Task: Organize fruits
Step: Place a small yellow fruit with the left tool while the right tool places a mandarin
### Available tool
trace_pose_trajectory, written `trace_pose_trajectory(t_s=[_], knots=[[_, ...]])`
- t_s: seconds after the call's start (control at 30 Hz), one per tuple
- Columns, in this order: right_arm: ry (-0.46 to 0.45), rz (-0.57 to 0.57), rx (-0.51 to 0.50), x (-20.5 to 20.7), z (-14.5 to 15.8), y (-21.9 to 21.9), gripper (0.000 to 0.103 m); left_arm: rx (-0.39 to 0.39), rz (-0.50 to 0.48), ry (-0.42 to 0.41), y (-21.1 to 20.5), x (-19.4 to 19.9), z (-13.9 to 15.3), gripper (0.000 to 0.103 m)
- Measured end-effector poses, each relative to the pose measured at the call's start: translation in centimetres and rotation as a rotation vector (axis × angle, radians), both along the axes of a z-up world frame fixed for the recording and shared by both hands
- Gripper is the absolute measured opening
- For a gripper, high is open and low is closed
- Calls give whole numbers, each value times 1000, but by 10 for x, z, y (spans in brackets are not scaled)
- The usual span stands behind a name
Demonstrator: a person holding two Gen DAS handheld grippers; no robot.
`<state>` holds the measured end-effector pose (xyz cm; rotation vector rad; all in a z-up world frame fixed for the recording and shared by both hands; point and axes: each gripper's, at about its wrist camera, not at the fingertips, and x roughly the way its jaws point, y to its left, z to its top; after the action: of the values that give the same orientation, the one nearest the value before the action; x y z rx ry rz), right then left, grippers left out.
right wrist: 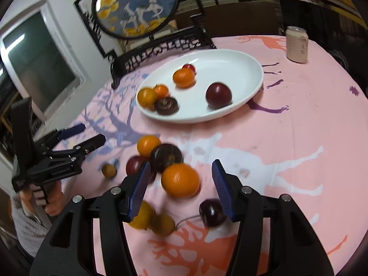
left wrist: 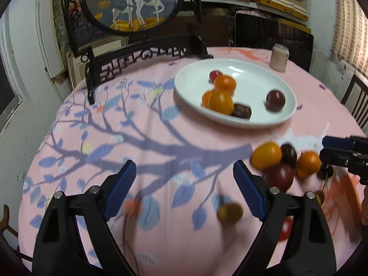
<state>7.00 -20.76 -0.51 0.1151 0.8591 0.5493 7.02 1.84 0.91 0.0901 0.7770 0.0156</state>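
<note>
A white oval plate [left wrist: 248, 71] [right wrist: 241, 69] holds several fruits: oranges [left wrist: 225, 84] [right wrist: 183, 77], a dark plum [left wrist: 275, 100] [right wrist: 218, 95] and a dark flat fruit [right wrist: 166, 105]. Loose fruits lie on the pink tablecloth nearer me: an orange [right wrist: 180, 180], dark plums [right wrist: 166, 157], another orange [left wrist: 266, 155] [right wrist: 148, 145], a cherry [right wrist: 211, 212] and small yellow-brown fruits [left wrist: 230, 211] [right wrist: 162, 224]. My left gripper [left wrist: 184, 184] is open and empty over bare cloth, left of the loose pile. My right gripper [right wrist: 180, 179] is open, its jaws either side of the loose orange.
A pink drink can [left wrist: 279, 57] [right wrist: 297, 44] stands behind the plate. A dark carved stand with a round deer painting [left wrist: 135, 2] [right wrist: 135, 7] stands at the table's far left edge. A chair [left wrist: 356, 101] is at the right.
</note>
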Motion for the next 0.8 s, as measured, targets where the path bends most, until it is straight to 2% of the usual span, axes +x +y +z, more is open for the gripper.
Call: trace_pose_trajectory(t_s=[0.17,0.4,0.5,0.57,0.8], knots=[[-28,26,-100,-6,-9,11,56,43,-28,6,-9,-11,-6,88],[-23,22,-123,-2,-18,12,56,63,-58,15,-16,-14,-8,88],[-19,29,-146,-1,-23,16,53,69,-68,25,-18,-16,-10,88],[-29,36,-140,-1,-23,18,44,74,-76,36,-20,-17,-13,88],[-41,29,-140,-3,-19,18,41,77,-118,73,-24,-23,-22,88]])
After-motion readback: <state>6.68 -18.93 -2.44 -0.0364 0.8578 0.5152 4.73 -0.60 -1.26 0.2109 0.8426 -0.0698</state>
